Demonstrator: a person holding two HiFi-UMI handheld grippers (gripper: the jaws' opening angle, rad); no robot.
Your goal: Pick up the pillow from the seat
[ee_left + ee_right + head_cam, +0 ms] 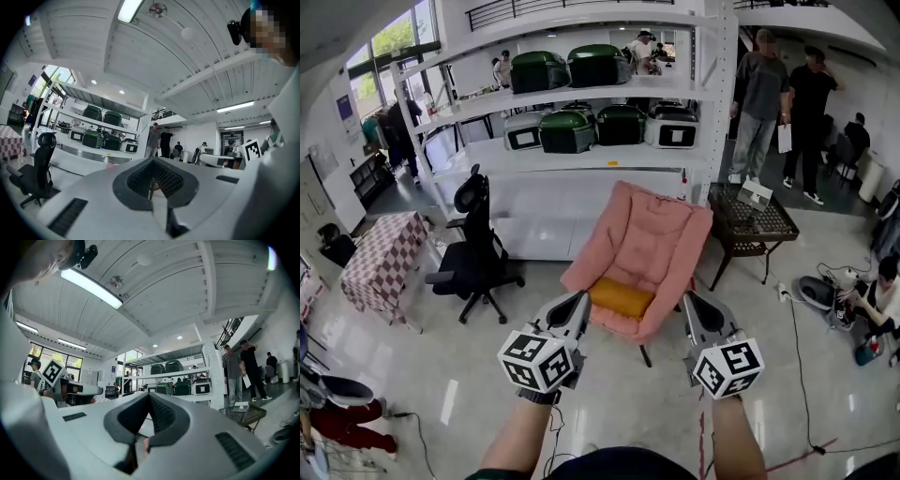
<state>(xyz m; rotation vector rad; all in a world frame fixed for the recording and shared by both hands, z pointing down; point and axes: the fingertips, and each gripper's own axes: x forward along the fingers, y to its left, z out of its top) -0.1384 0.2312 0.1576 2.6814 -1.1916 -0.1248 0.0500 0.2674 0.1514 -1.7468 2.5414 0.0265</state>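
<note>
I hold the left tool (577,302) at the left edge of the pink chair (649,230) — jaws together, nothing in them. The yellow pillow (621,297) lies on the chair's seat. The right tool (691,302), at the chair's right edge, is likewise closed and empty.

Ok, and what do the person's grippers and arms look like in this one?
Both match: the left gripper and right gripper have pale grey shells tapering to a point, with dark ribbed pads inside. Each carries a white cube with black square markers. The forearms show no sleeves; the top is dark.
</note>
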